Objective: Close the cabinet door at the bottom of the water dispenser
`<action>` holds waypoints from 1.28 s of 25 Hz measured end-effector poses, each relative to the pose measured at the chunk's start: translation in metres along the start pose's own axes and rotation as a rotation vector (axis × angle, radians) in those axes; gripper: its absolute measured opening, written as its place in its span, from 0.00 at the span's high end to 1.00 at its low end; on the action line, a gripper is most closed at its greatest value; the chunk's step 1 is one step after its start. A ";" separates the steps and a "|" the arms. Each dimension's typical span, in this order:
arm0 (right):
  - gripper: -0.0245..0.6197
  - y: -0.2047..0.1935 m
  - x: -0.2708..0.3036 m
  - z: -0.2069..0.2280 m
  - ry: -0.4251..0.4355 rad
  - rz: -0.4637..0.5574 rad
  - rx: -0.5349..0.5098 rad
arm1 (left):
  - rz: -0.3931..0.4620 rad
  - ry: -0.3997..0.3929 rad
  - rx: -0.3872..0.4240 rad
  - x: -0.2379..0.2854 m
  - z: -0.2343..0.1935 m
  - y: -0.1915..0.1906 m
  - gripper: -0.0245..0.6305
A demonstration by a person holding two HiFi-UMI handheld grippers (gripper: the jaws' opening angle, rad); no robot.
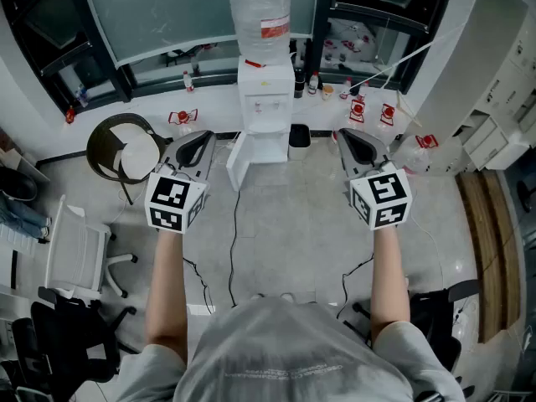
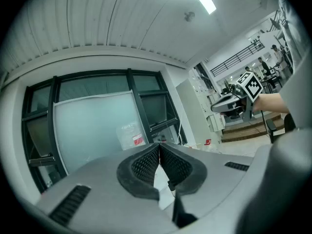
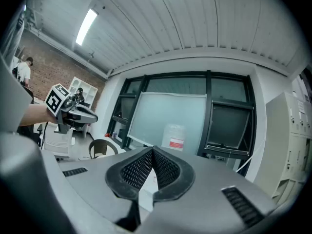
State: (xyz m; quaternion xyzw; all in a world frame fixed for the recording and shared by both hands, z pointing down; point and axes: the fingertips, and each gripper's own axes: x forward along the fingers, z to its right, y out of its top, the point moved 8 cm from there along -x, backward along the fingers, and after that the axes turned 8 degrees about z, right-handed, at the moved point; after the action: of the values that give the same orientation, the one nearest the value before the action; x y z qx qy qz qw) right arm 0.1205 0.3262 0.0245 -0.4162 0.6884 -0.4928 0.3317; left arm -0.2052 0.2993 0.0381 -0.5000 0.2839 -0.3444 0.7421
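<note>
The white water dispenser (image 1: 265,99) stands against the window wall with a clear bottle (image 1: 260,19) on top. Its bottom cabinet door (image 1: 237,159) hangs open, swung out to the left. My left gripper (image 1: 203,135) is held level left of the door, apart from it, with its jaws shut and nothing between them (image 2: 159,145). My right gripper (image 1: 345,134) is level to the right of the dispenser, also shut and empty (image 3: 152,149). The bottle (image 3: 174,137) shows above the jaws in the right gripper view and more faintly in the left gripper view (image 2: 130,134).
A small black bin (image 1: 299,141) sits right of the dispenser. A round black chair (image 1: 124,149) and a white chair (image 1: 75,249) stand at the left. Cables (image 1: 233,241) run across the floor. White cabinets (image 1: 502,115) fill the right side; small bottles (image 1: 360,107) line the window ledge.
</note>
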 end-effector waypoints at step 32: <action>0.92 -0.140 0.174 0.060 0.029 -0.147 0.072 | -0.087 -0.045 -0.317 0.179 -0.036 -0.149 0.93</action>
State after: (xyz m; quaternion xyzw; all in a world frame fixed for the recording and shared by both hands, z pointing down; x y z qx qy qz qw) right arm 0.1317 0.1215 0.1324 -0.4461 0.6428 -0.5461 0.2993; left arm -0.1586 0.0988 0.1517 -0.6305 0.2959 -0.3157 0.6444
